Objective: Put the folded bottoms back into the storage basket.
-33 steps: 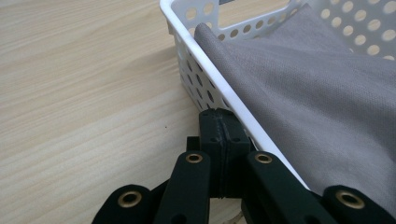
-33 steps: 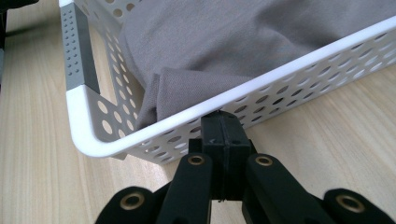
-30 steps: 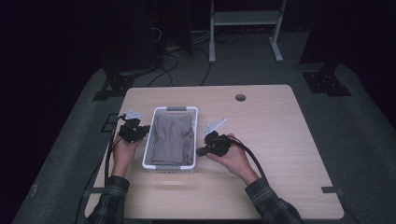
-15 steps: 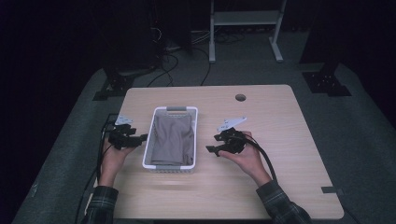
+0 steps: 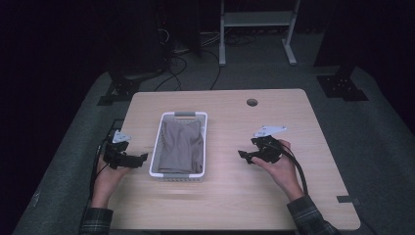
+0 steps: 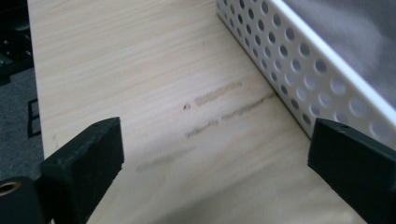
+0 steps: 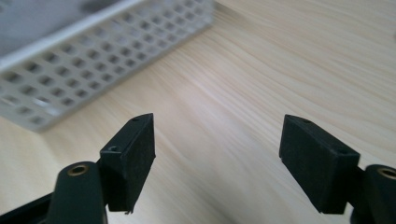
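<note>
A pale wood table [image 5: 293,205] stands on grey floor [image 5: 381,142] in a dark room. A white basket [image 5: 157,147] holding a grey cloth [image 5: 181,144] sits left of centre. The left gripper [image 5: 142,157] and right gripper [image 5: 242,155] flank it, jaws wide, just opened, nothing between them

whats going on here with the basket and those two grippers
A person sits at a wooden table with a gripper in each hand. A white perforated basket holds a folded grey-brown cloth. The left gripper sits left of the basket, the right gripper to its right, both apart from it. Both have just been opening, with nothing between their fingers, and the cloth lies in the basket untouched.
</note>
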`<state>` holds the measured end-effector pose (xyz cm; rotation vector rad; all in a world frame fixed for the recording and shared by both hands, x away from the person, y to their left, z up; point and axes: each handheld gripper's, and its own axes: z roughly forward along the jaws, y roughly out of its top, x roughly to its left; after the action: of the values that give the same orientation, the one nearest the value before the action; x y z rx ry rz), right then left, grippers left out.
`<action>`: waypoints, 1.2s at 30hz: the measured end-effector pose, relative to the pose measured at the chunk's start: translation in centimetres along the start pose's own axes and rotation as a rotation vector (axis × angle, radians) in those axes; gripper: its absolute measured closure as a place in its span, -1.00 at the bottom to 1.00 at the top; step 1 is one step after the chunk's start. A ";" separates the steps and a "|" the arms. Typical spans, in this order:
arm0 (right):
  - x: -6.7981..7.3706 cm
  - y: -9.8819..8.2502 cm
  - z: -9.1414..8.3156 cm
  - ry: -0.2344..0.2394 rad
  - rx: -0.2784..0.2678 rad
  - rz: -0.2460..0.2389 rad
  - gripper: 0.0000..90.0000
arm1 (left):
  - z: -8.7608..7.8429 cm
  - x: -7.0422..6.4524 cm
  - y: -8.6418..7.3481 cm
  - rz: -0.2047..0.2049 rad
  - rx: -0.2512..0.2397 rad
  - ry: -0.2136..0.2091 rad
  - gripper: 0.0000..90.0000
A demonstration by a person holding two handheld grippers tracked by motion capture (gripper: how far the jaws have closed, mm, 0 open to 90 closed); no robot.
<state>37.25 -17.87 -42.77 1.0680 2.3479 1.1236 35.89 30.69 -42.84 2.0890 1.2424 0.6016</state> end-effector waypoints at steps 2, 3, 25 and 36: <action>-0.2 -0.6 -0.3 -0.032 0.021 -0.005 -0.54 | -0.3 -0.1 -0.6 0.007 0.001 0.000 -0.98; -0.4 -0.9 -0.5 -0.042 0.027 -0.004 -0.55 | -0.5 -0.2 -1.1 0.004 0.004 -0.001 -1.00; -3.1 -7.6 -3.7 -0.157 0.106 0.066 -0.70 | -2.0 -4.1 -8.1 0.072 0.034 -0.061 -1.00; -4.3 -10.1 -4.1 -0.188 0.095 0.093 -0.69 | -1.9 -4.4 -9.2 0.064 -0.008 -0.132 -1.00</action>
<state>32.85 -27.36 -48.12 1.2692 2.2434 0.9058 27.13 30.62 -48.35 2.1322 1.1011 0.4877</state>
